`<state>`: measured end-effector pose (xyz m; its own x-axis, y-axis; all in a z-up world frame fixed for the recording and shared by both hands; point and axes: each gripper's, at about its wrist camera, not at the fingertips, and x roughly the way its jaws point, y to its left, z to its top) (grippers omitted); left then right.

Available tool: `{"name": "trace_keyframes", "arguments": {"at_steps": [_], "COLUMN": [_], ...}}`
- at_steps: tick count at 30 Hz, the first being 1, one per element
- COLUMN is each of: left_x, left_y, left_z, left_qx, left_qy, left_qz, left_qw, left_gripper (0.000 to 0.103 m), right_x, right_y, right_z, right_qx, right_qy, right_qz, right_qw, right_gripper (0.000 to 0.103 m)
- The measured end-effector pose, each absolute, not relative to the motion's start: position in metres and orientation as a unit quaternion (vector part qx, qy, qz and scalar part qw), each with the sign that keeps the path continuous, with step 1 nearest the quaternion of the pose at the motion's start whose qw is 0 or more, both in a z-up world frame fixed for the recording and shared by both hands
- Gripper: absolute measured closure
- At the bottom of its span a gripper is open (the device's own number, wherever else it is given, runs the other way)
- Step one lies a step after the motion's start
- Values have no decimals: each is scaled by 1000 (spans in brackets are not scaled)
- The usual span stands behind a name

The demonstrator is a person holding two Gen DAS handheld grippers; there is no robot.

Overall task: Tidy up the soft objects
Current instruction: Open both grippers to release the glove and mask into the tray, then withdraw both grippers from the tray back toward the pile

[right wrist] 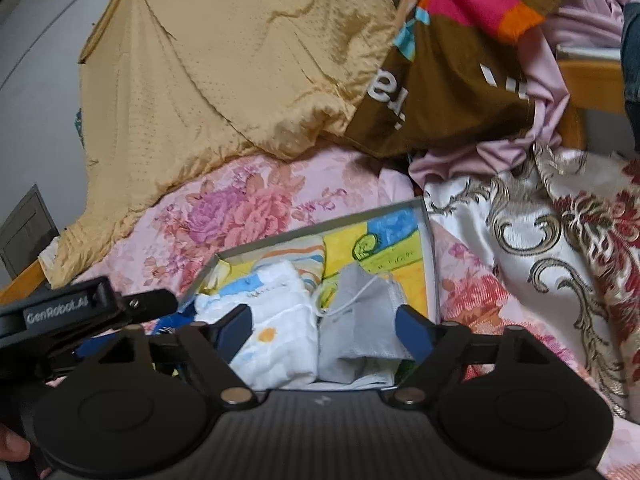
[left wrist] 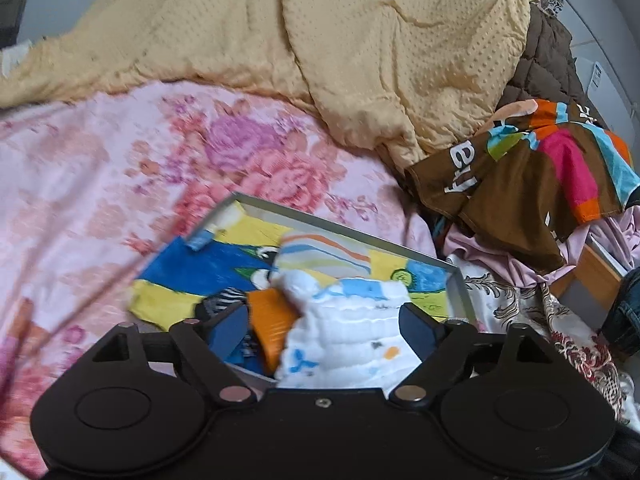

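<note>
A shallow box [left wrist: 352, 234] with a colourful drawn lining lies on the pink floral bedsheet [left wrist: 120, 184]. In it are a white folded cloth [left wrist: 352, 336], a striped cloth [left wrist: 320, 258] and an orange item [left wrist: 272, 320]. My left gripper [left wrist: 324, 330] is open, its fingers on either side of the white cloth and orange item, just above the box. In the right wrist view the box [right wrist: 428, 240] holds the white cloth [right wrist: 280, 332] and a grey cloth [right wrist: 360, 320]. My right gripper [right wrist: 324, 332] is open around both cloths. The left gripper's body [right wrist: 80, 312] shows at left.
A yellow dotted quilt [left wrist: 320, 40] covers the far bed. A brown multicoloured garment [left wrist: 520, 176] and a lilac cloth [left wrist: 500, 260] are heaped at right. A cream and red brocade fabric [right wrist: 540, 240] lies right of the box. A wooden bed frame [right wrist: 592, 80] is at far right.
</note>
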<state>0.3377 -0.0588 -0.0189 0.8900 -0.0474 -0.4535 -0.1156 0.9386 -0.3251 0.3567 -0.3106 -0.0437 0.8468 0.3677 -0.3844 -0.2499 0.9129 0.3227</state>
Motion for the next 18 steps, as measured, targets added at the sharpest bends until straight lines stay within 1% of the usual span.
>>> {"name": "trace_keyframes", "arguments": {"at_steps": [1,3,5,12,18], "left_x": [331,317,305,259,225], "left_y": [-57,-51,-48,-39,-28], "left_z": [-17,-12,-8,2,1], "left_qx": [-170,-162,-155,-118,-98], "left_qy": [231,224,219,211,217], "left_qz": [22,30,37,51,54], "left_qw": [958,960,963,969,970], "left_gripper": [17,10,7,2,1], "right_x": [353,345,336,304,275], "right_y": [-311,-312,-311,-301,-288], "right_z": [-41,-37,-32,-15,-2], "right_qx": [131,129,127,99,66], "right_qy": [221,212,202,173,151], "right_qz": [163,164,164,177,191], "right_qw": [953,955,957,964,968], "right_gripper": [15,13,10,1,1]}}
